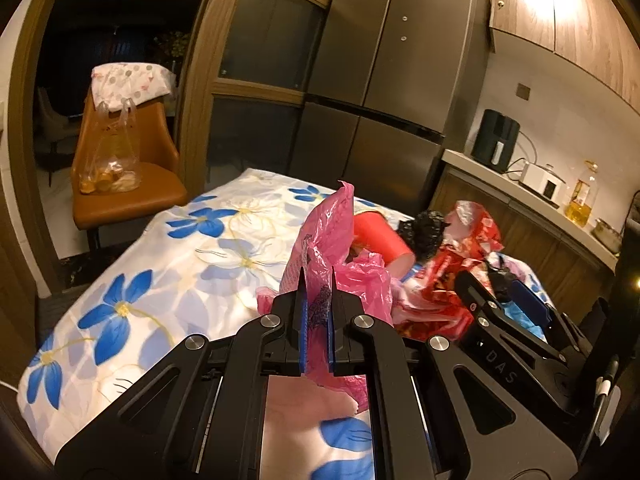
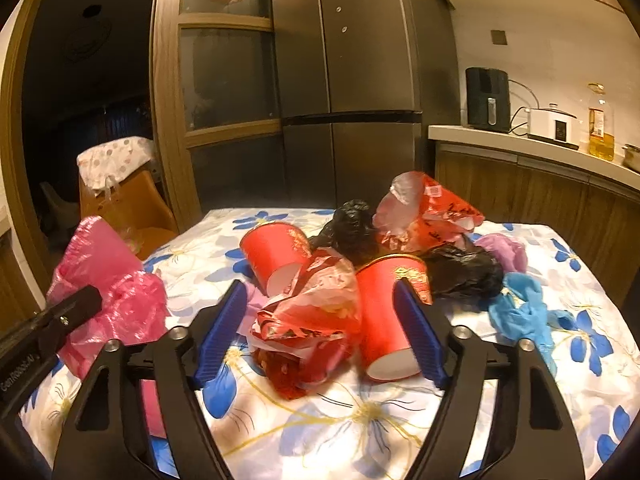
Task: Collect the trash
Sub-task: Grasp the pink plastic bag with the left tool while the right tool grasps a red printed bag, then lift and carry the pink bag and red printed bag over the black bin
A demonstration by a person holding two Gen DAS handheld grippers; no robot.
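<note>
Right gripper (image 2: 320,328) gapes over red wrapper (image 2: 308,320); left gripper (image 1: 316,320) pinches pink bag (image 1: 328,248). We risk knocking near cup (image 2: 388,320).

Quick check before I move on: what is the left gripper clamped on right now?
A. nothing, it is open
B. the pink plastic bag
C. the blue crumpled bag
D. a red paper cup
B: in the left wrist view the left gripper has its blue pads closed on the pink plastic bag, which stands up between them, while the right gripper is open over the red wrapper and a red paper cup.
</note>
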